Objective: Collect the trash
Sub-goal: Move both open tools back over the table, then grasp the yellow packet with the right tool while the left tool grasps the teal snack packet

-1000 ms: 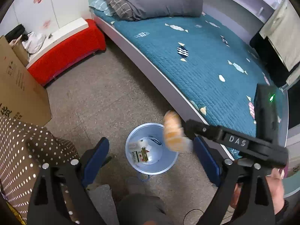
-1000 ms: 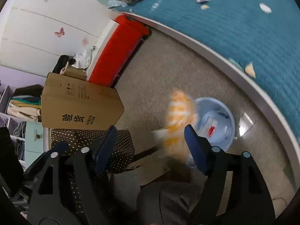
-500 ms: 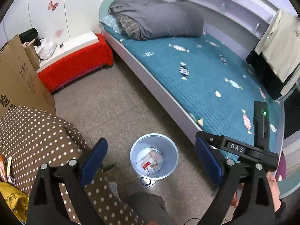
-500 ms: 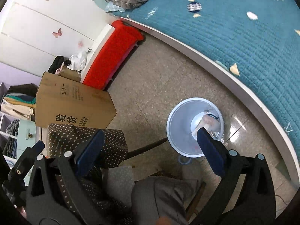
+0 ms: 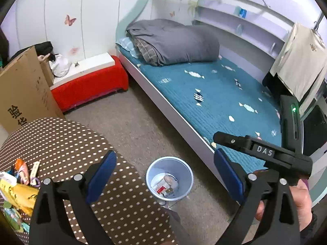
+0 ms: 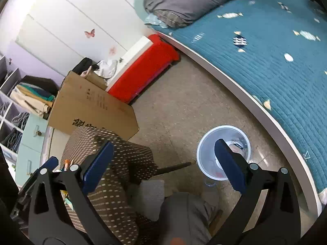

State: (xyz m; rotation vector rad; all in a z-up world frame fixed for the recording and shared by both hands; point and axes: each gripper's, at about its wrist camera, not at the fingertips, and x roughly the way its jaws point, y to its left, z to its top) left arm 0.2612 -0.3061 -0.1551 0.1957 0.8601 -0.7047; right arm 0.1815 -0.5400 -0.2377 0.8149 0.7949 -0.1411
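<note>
Both my left gripper and right gripper gape wide, empty; next, fetch wrappers left of the fingers for the bin.

My left wrist view looks down past my left tool across floor and bed. My right wrist view tilts steeper over my right tool. Both share the bin, below and ahead, well apart.
</note>
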